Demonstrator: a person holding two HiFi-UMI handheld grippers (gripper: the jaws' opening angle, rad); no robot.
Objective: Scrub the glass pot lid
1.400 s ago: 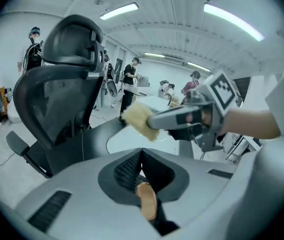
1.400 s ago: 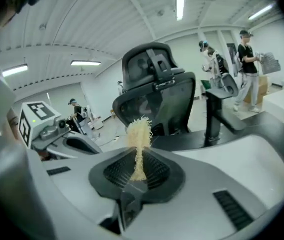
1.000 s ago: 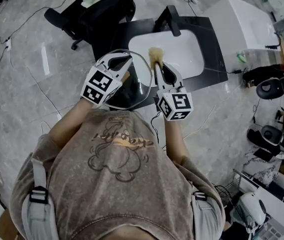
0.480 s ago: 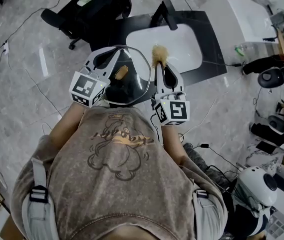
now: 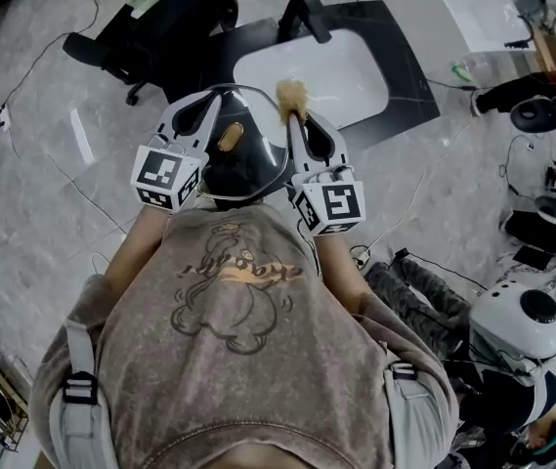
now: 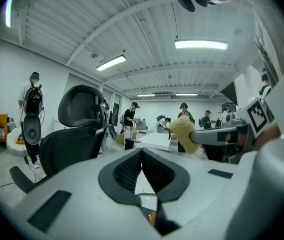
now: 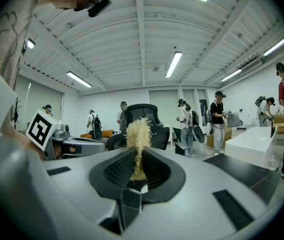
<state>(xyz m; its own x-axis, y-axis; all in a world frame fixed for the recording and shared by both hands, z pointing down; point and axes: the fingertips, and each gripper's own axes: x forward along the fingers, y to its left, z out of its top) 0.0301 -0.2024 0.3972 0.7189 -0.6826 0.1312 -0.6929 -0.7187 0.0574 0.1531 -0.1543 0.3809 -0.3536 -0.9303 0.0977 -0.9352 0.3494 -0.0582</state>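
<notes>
The glass pot lid point(image 5: 258, 159), round with a wooden knob point(image 5: 231, 137), is held up in the air in front of the person's chest. My left gripper point(image 5: 202, 107) is shut on its left rim; in the left gripper view only a thin edge and a bit of the knob point(image 6: 152, 218) show between the closed jaws point(image 6: 142, 153). My right gripper point(image 5: 300, 125) is shut on the handle of a scrub brush, whose tan bristle head point(image 5: 292, 96) stands at the lid's upper right edge. The bristles point(image 7: 138, 133) rise straight out of the right gripper point(image 7: 137, 153).
A white sink basin point(image 5: 307, 71) in a black counter lies beyond the lid. A black office chair point(image 5: 160, 8) stands at the back left, with cables over the grey floor. White robot bodies point(image 5: 517, 325) crowd the right side. Several people stand far off in the room.
Both grippers have risen a little with the lid and the brush, keeping their grips. The lid now faces the camera more flatly, and the brush head stays at its upper right rim.
</notes>
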